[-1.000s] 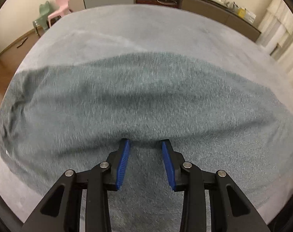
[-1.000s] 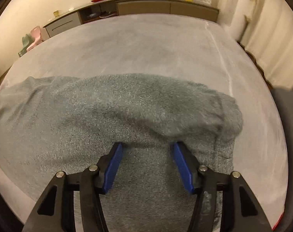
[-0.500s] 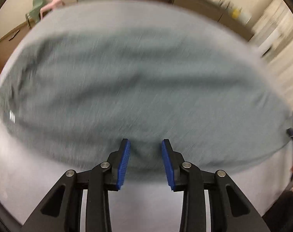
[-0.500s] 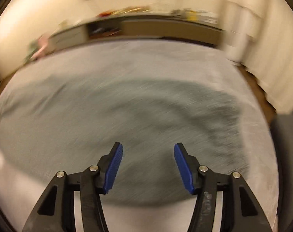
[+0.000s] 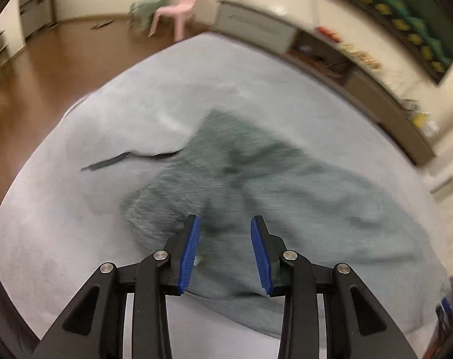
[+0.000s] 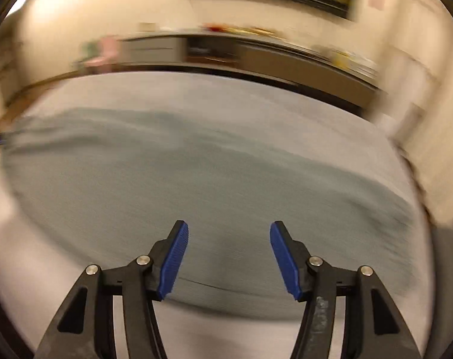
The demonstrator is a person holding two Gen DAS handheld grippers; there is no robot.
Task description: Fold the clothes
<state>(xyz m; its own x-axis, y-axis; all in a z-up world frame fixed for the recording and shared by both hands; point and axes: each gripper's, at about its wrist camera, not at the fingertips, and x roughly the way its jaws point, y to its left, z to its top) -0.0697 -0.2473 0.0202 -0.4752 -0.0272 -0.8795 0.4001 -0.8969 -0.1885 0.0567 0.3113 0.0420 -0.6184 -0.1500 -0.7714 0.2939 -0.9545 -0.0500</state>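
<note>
1. Left wrist view: the left gripper (image 5: 225,251) is hovering over the near part of the garment (image 5: 256,185), its blue fingers (image 5: 191,251) standing apart with nothing between them. The grey-green garment is lying on the pale bed (image 5: 62,233), bunched and creased toward its left end, with a dark strap-like strip (image 5: 112,161) trailing out onto the cover. A pink chair (image 5: 181,3) and a sideboard (image 5: 361,74) are standing beyond the bed. The picture is smeared, so fine folds are hard to read.

2. Right wrist view: the right gripper (image 6: 229,257) is hanging above the garment's (image 6: 196,185) near edge, fingers (image 6: 174,260) spread wide and holding nothing. The cloth is spreading broadly across the bed (image 6: 196,323), looking flat here, though blur is hiding detail.

3. My reading: both hands are between grasps, so this seems to be a repositioning step before another fold, not a fold under way.

4. The next move is probably calling for each gripper to come down on an edge or corner, pinching through the cloth only, not the bed cover. The rumpled left end likely needs smoothing first, or the fold will set crooked.
</note>
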